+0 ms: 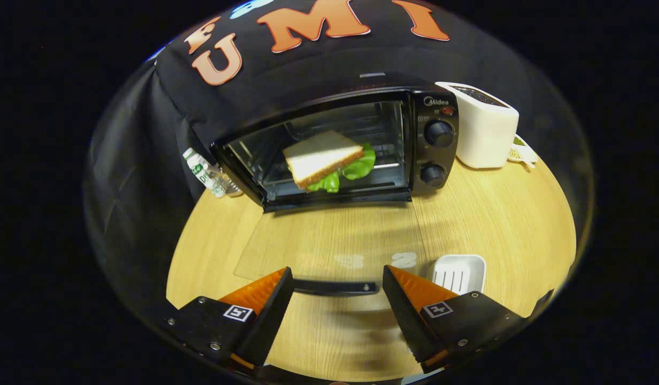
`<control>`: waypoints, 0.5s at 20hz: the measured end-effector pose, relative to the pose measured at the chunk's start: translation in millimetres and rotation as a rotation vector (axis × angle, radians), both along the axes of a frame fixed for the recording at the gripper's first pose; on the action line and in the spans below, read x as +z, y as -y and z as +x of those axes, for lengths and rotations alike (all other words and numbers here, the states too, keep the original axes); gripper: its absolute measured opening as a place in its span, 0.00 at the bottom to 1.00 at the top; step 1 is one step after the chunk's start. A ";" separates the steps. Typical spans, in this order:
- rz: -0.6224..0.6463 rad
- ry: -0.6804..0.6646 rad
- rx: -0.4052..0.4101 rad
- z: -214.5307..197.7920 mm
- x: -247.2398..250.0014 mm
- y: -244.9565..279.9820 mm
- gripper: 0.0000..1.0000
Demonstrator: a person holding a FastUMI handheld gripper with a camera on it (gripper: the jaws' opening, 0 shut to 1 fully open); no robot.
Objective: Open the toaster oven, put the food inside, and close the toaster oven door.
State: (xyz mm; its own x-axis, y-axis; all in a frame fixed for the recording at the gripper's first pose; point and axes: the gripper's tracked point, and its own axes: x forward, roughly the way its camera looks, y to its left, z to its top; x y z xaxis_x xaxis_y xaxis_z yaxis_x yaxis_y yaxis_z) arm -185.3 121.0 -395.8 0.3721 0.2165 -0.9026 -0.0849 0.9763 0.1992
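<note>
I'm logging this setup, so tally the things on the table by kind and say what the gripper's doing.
Appliances: 2, toaster oven, door down, and white toaster
Food: 1, sandwich inside the oven
Bottles: 1, bottle
Dishes: 1, white tray
Total: 5
Gripper: open, door handle between its fingers.

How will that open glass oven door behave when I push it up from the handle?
The glass door lies flat, hinged at the toaster oven, so it should swing stiffly rather than slide. Its handle sits between the open tool's fingers; the smooth bar may slip. The small oven might scoot backward.
</note>
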 end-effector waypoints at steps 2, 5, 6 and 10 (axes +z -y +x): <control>0.013 -0.034 -0.002 -15.9 -4.2 -6.5 0.99; -0.023 -0.073 0.034 -35.4 -15.4 -3.7 0.99; -0.027 -0.090 0.045 -40.4 -20.6 -7.6 0.99; -0.051 -0.120 0.109 -42.7 -42.0 -23.3 0.99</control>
State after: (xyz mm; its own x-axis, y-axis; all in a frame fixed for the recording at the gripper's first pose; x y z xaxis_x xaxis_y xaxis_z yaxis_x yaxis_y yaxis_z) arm -228.0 144.2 -437.8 0.2381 0.2027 -0.9499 -0.1693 0.9717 0.1649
